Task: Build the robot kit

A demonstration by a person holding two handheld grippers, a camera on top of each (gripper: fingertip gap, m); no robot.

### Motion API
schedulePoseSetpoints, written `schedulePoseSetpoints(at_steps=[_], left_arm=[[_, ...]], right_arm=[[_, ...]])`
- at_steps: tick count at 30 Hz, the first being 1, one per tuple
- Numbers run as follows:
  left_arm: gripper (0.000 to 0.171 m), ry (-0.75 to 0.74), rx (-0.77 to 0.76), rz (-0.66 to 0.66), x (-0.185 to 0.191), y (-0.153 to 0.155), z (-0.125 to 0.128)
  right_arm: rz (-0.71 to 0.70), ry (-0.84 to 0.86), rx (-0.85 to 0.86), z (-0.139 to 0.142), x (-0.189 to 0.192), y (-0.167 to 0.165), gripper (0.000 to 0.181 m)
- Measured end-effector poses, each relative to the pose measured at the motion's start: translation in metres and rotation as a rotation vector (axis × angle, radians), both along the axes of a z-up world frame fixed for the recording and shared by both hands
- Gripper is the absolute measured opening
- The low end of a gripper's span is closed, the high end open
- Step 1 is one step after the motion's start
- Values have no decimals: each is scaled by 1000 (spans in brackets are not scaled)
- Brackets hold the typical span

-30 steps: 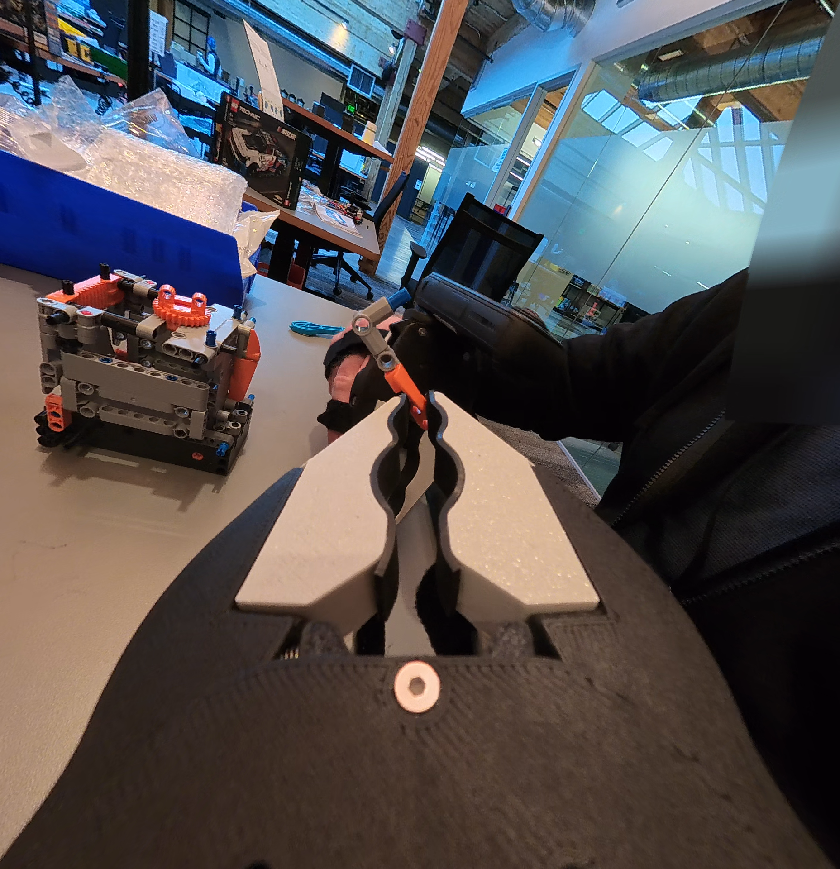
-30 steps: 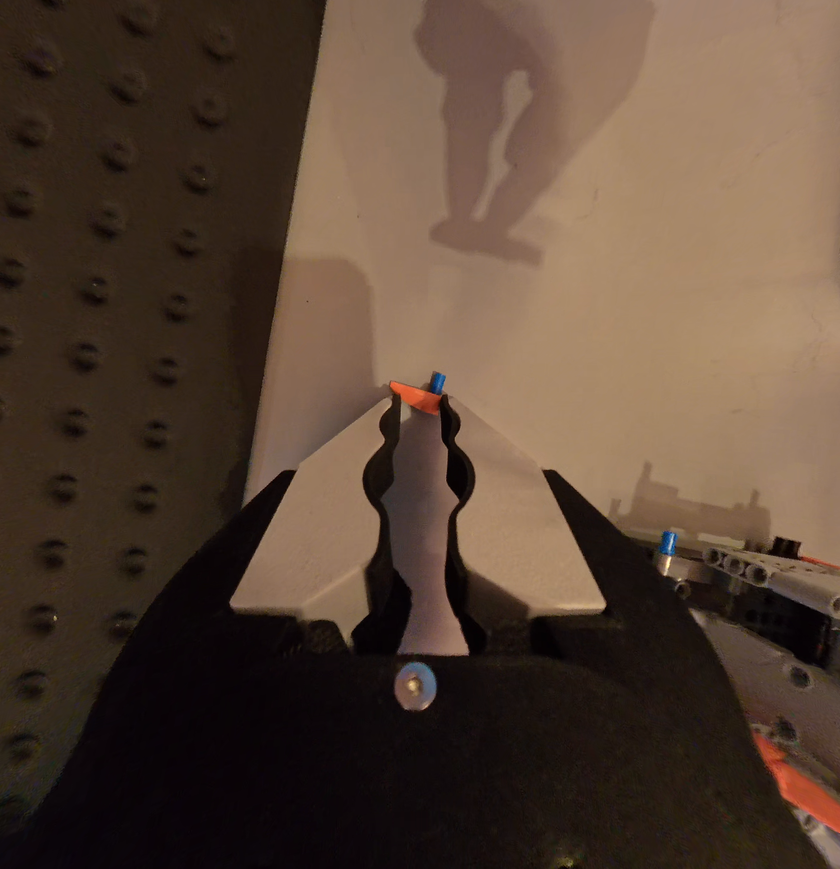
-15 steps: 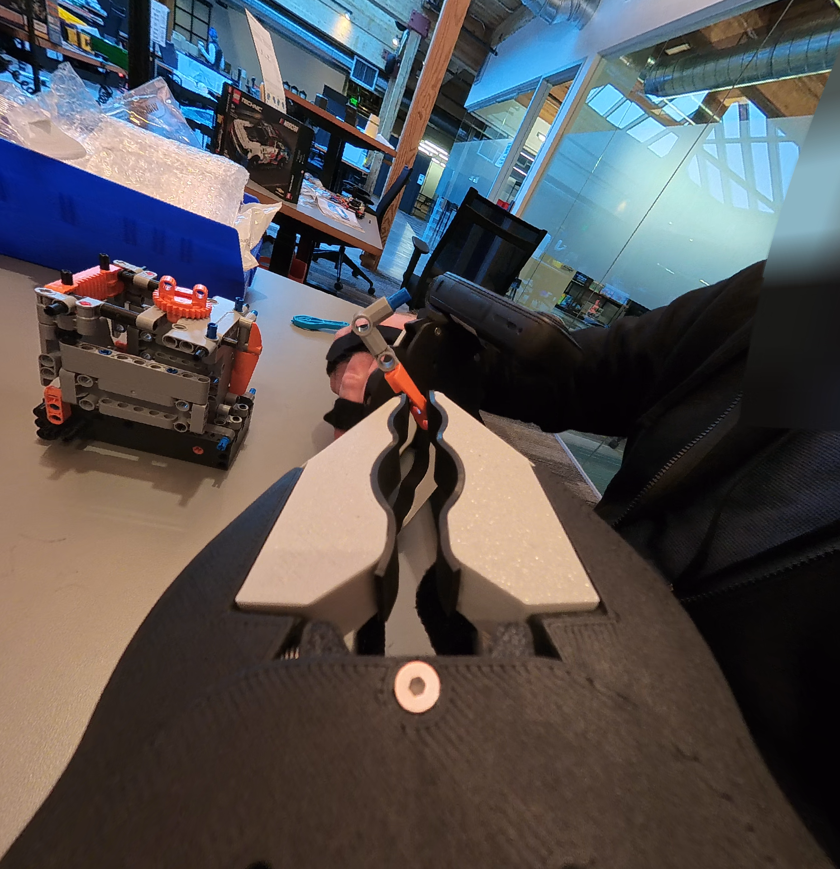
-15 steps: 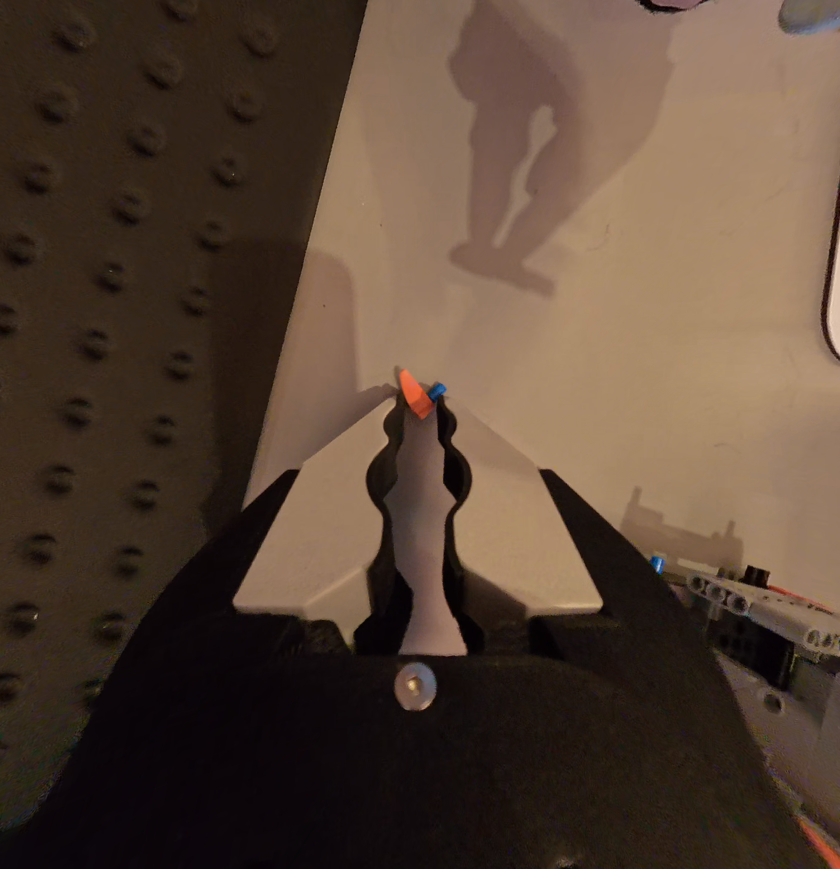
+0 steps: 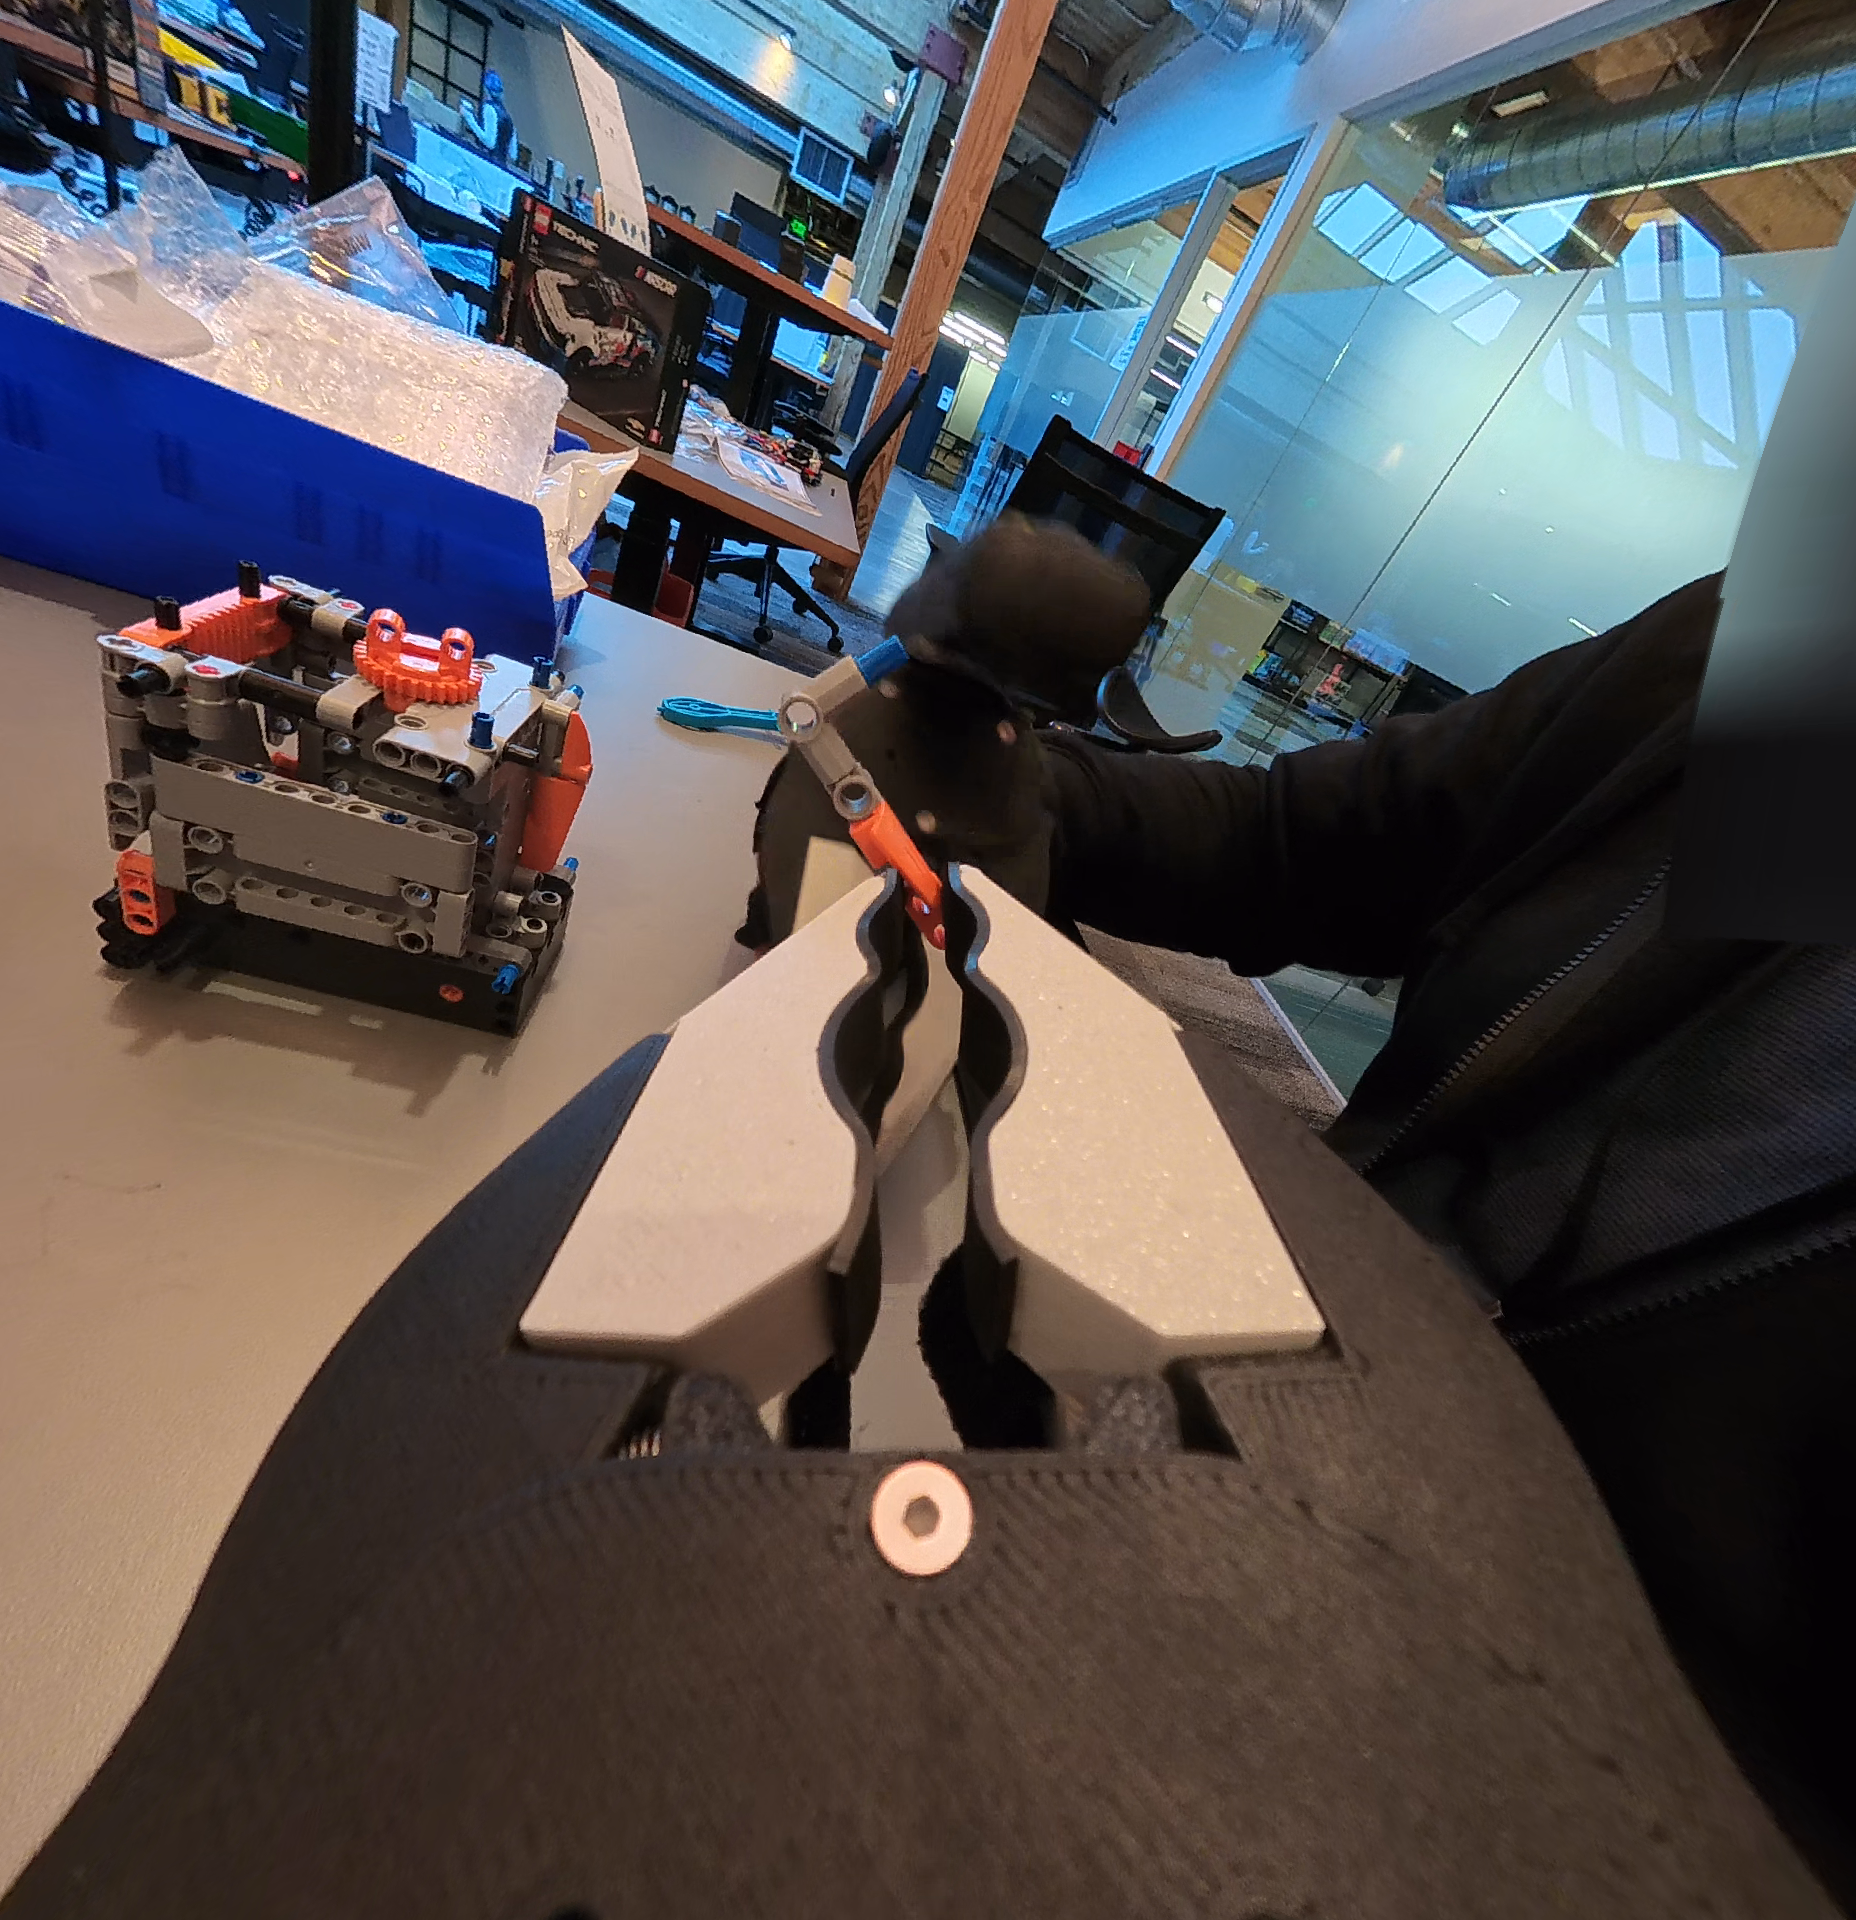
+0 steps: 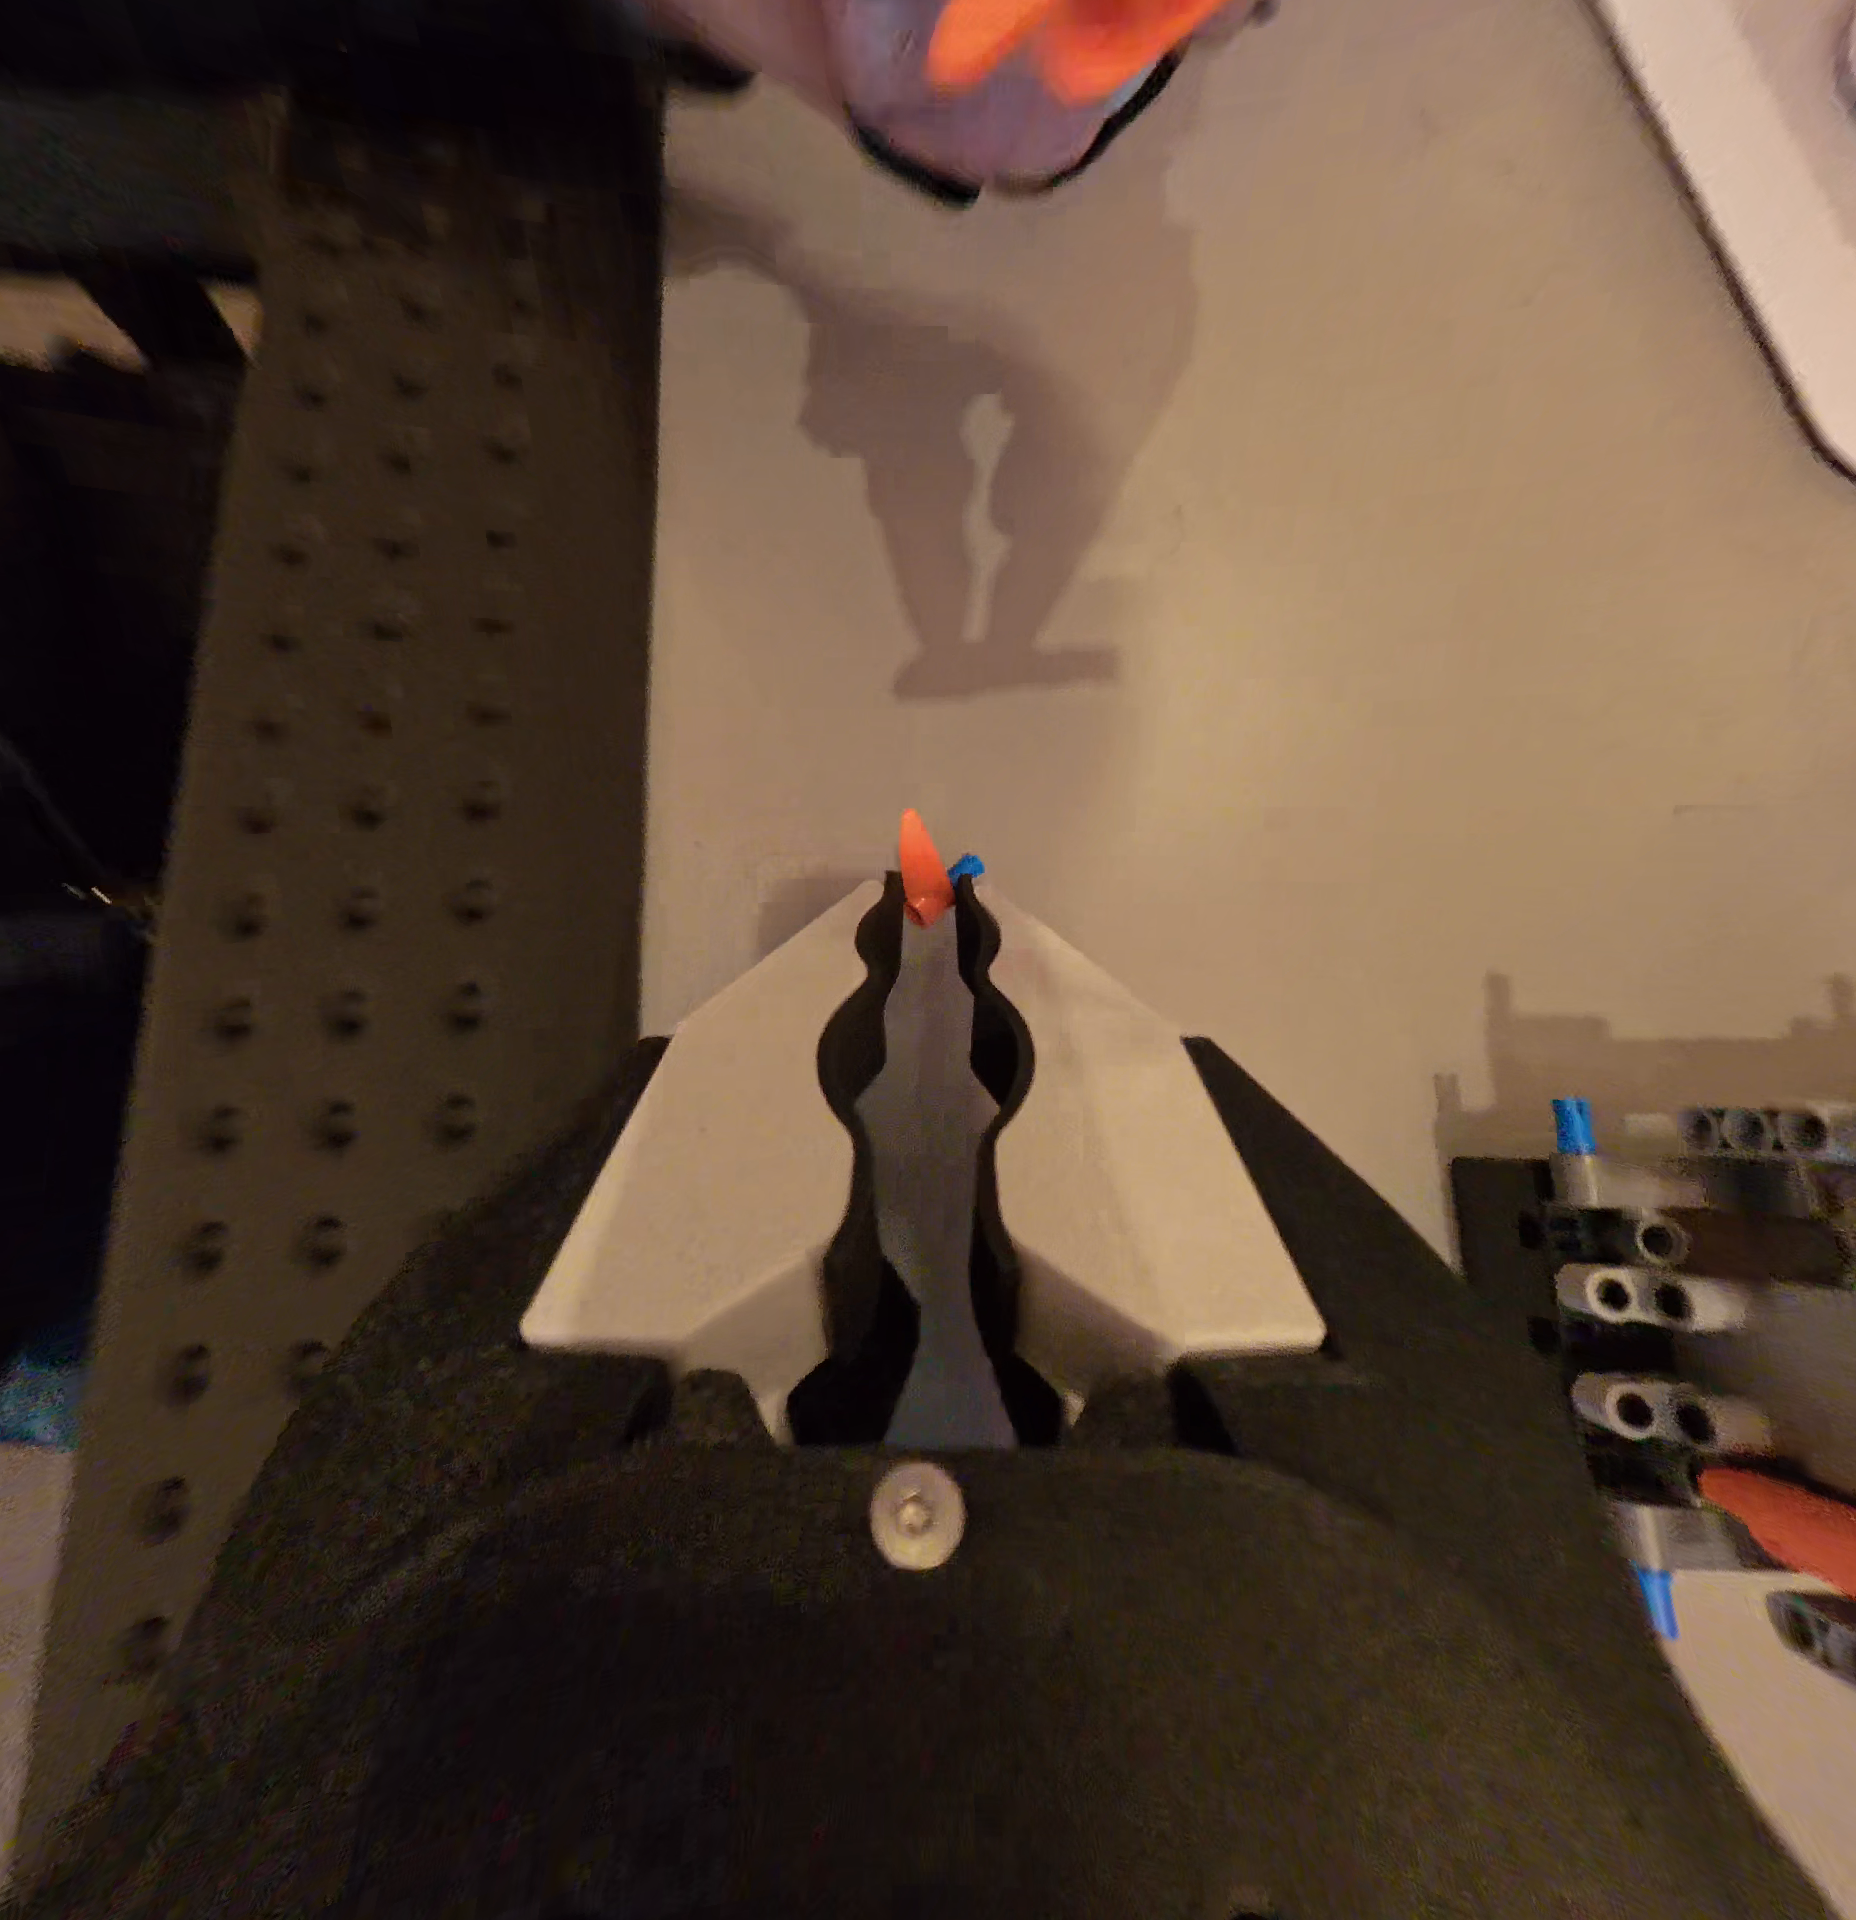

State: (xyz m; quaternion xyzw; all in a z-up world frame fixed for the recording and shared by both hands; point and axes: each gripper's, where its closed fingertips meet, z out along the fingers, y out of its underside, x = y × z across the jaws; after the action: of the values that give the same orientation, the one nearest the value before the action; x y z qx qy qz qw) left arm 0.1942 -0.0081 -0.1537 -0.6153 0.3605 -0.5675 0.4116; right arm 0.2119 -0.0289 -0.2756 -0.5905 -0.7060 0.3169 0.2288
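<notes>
1. In the left wrist view, the left gripper (image 5: 919,899) is seen closed to a narrow slit at its tips, with a small linkage piece (image 5: 870,795) pinched there by its orange lower end.
2. From that orange end the linkage piece is carried up and to the left as a grey angled section, ended by a blue pin at the top, just above the centre of the frame.
3. Directly behind the linkage piece, a black, motion-blurred shape is seen at the end of a dark sleeve (image 5: 1319,831) that enters from the right edge; whether this shape touches the blue pin cannot be told.
4. A grey, orange and black brick-built model (image 5: 332,810) is seen standing on the pale table (image 5: 176,1195) in the left middle of the frame, well apart from the gripper.
5. A blue bin (image 5: 228,488) stuffed with clear plastic wrap is seen behind the model at the upper left, and a small teal tool (image 5: 711,717) lies on the table near the far edge.
6. In the right wrist view, the right gripper (image 6: 929,894) is seen nearly closed, with a small orange piece (image 6: 919,868) bearing a blue pin gripped at the very tips, at the centre of the frame.
7. The same brick-built model is partly seen at the lower right edge of this view, blurred.
8. A dark studded panel (image 6: 384,727) fills the left side, and a blurred hand with something orange is seen at the top edge.
</notes>
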Motion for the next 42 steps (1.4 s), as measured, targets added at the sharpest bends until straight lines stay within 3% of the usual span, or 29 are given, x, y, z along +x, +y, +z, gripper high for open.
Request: schedulePoseSetpoints(at_steps=[7, 11, 24, 42], left_arm=[[5, -20, -1, -26, 4, -6, 3], [5, -18, 8, -66, 10, -13, 4], [5, -127, 73, -157, 16, -35, 28], [4, -211, 229, -120, 17, -48, 55]], right_arm=[[-90, 385, -320, 91, 5, 7, 7], [-66, 526, -437, 121, 7, 4, 7], [66, 646, -676, 153, 4, -18, 7], [193, 755, -861, 176, 4, -32, 6]])
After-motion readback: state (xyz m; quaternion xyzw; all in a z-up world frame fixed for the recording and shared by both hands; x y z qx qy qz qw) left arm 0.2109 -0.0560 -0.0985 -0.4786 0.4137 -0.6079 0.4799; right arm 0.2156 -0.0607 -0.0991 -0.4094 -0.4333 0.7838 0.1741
